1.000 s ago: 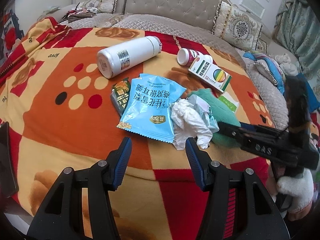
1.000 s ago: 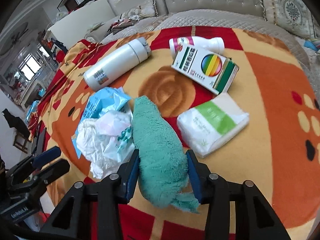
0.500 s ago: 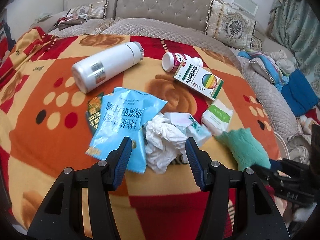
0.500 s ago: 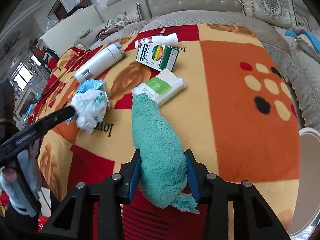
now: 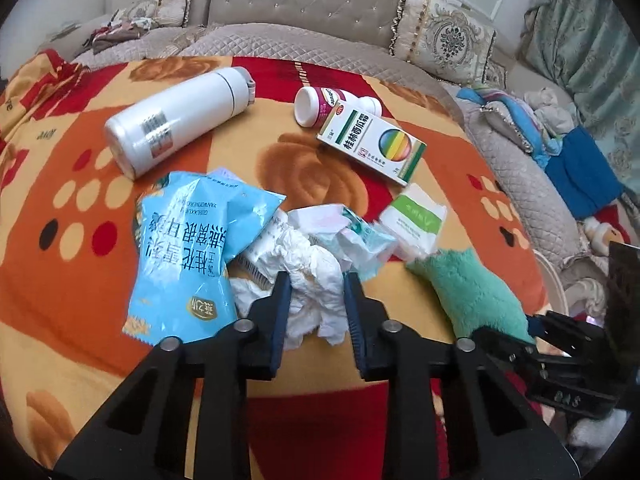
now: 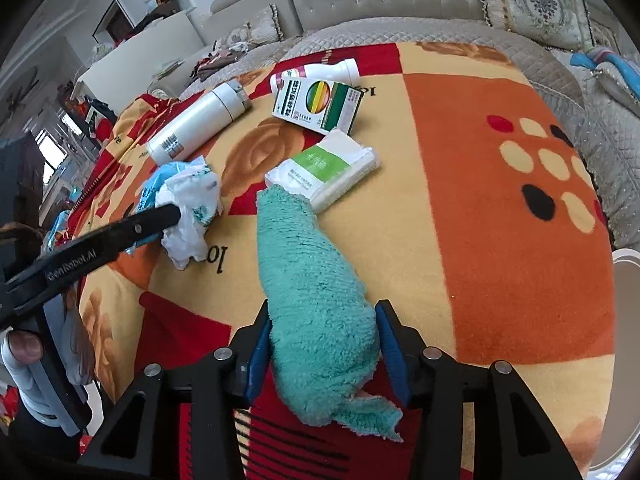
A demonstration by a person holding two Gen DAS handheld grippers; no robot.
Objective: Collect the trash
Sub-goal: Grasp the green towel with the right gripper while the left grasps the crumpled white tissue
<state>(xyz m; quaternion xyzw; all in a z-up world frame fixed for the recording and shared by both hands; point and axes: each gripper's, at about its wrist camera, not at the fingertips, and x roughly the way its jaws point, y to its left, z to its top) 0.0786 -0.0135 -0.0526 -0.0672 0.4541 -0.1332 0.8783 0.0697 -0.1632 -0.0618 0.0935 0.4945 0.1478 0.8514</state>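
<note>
A crumpled white paper wad point(image 5: 308, 264) lies among wrappers on the patterned blanket point(image 5: 80, 320). My left gripper point(image 5: 316, 280) is shut on it, with both blue pads pressed into its sides. A light blue snack bag point(image 5: 188, 248) lies flat just left of the wad. In the right wrist view the left gripper point(image 6: 176, 212) shows at the left with the paper wad point(image 6: 188, 208) at its tip. My right gripper point(image 6: 322, 308) holds a fluffy teal cloth point(image 6: 312, 288) that rests on the blanket. Its jaws are opening, and the cloth still fills the gap and touches both pads.
On the blanket further back lie a white thermos point(image 5: 176, 120), a pill bottle point(image 5: 320, 100), a medicine box point(image 5: 372, 144) and a green-and-white tissue pack point(image 5: 416, 220). A white round rim point(image 6: 624, 264) stands beyond the blanket's right edge. A sofa with cushions runs behind.
My left gripper moved onto the paper wad and its jaws closed on it. My right gripper dragged the teal cloth away from the pile, and its jaws now stand slightly wider.
</note>
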